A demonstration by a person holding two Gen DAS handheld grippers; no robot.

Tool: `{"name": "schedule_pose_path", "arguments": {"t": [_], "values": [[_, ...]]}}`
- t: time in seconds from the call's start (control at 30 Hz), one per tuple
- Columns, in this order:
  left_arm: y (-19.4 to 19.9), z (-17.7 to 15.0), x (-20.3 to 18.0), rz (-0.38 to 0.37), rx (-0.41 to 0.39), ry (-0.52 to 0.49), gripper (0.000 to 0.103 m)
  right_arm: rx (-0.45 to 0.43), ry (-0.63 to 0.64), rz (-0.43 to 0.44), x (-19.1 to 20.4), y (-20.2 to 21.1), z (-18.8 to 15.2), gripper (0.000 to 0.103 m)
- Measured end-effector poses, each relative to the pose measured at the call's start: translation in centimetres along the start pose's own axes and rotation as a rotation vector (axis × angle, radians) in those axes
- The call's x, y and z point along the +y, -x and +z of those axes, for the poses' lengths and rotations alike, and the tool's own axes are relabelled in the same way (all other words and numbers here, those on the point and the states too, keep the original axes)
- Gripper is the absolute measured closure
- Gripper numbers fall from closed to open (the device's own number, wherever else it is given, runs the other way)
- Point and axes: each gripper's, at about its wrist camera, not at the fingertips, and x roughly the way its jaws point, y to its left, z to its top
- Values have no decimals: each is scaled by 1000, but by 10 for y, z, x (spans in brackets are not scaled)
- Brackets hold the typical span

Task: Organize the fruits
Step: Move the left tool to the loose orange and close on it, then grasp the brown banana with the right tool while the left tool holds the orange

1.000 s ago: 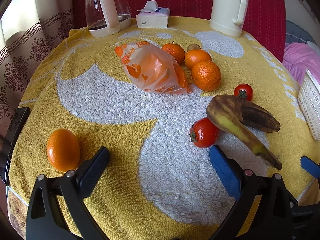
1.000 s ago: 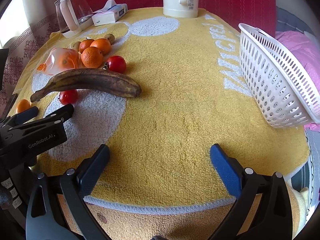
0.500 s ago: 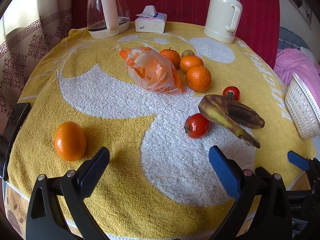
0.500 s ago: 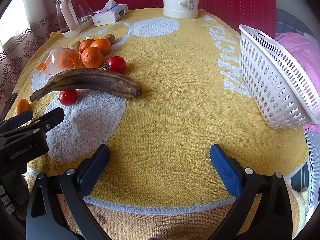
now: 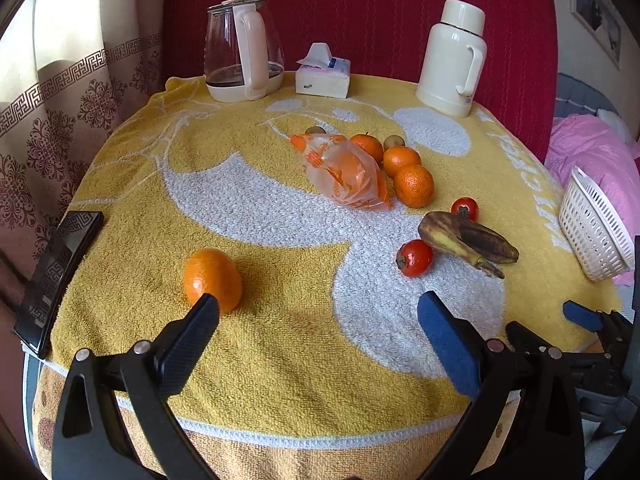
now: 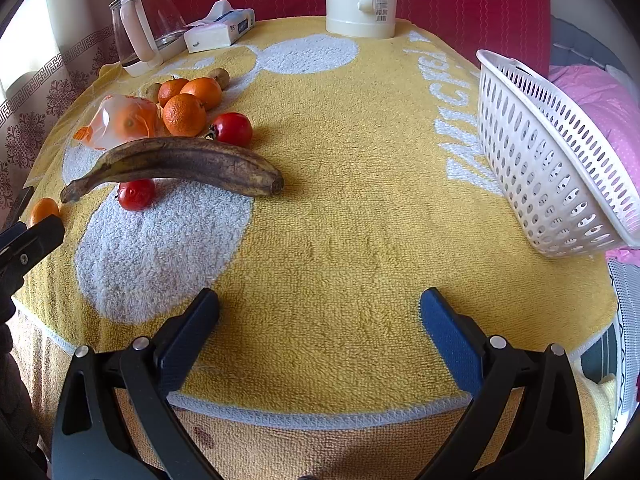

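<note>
Fruit lies on a yellow and white towel-covered table [image 5: 280, 352]. A lone orange [image 5: 213, 280] sits near left, just beyond my open, empty left gripper [image 5: 318, 312]. A brown banana [image 5: 466, 242] [image 6: 180, 164] lies between two tomatoes [image 5: 415, 258] [image 5: 465, 208]. Three oranges [image 5: 413, 185] and a plastic bag with an orange [image 5: 346, 174] lie behind. My right gripper [image 6: 319, 308] is open and empty over bare towel. A white basket [image 6: 548, 160] lies tipped at the right edge.
A glass kettle [image 5: 240, 64], a tissue box [image 5: 323, 76] and a cream thermos [image 5: 452, 58] stand at the back. A phone [image 5: 56, 272] leans at the table's left edge. Small brown fruits [image 5: 394, 142] sit by the oranges. A pink bed [image 5: 592, 152] is at right.
My left gripper has pulled back and risen, so the whole table shows and the lone orange sits nearer its left finger. The right gripper has barely moved.
</note>
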Motion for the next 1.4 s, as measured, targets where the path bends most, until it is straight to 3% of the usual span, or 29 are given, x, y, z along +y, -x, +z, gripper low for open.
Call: {"name": "schedule_pose_path", "arguments": {"t": [0.57,0.83,1.0,1.07,1.4], "values": [[-11,7,62,137,-13,84,6,-20,-1,15,0,4,-4,2],[-35,7,72,110,54,120,30,-32,7,20,3,7,-5,2],[-37,5,71,79,52,123,58,-39,11,26,4,8,-6,2],[-36,3,68,73,42,114,64,-46,16,37,4,11,-8,2],[-19,0,67,74,-49,119,65,-47,10,163,13,19,8,2]]}}
